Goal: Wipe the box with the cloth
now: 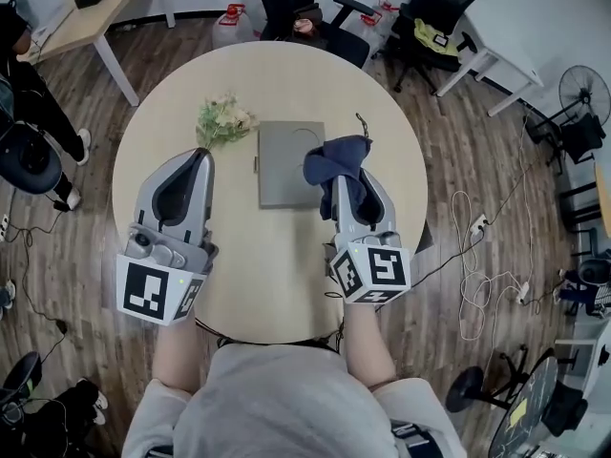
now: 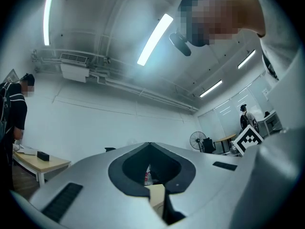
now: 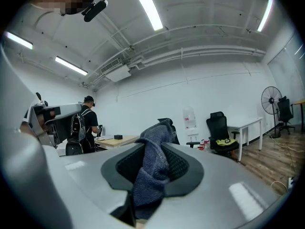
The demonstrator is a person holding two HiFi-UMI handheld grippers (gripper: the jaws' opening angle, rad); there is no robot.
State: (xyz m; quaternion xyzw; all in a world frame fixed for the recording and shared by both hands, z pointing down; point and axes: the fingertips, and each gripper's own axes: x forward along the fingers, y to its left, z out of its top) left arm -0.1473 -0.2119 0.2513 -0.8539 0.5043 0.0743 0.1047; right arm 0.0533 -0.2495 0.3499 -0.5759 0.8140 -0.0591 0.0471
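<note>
A flat grey box lies at the middle of the round beige table. My right gripper is shut on a dark blue cloth, which bunches over the box's right edge. In the right gripper view the cloth hangs out between the jaws, and the gripper points up and off the table. My left gripper hovers left of the box, shut with nothing in it. In its own view the left gripper also tilts upward at the ceiling.
A small bunch of pale flowers lies by the box's far left corner. Black office chairs stand beyond the table. A desk and a person are at the left. Cables trail on the floor at the right.
</note>
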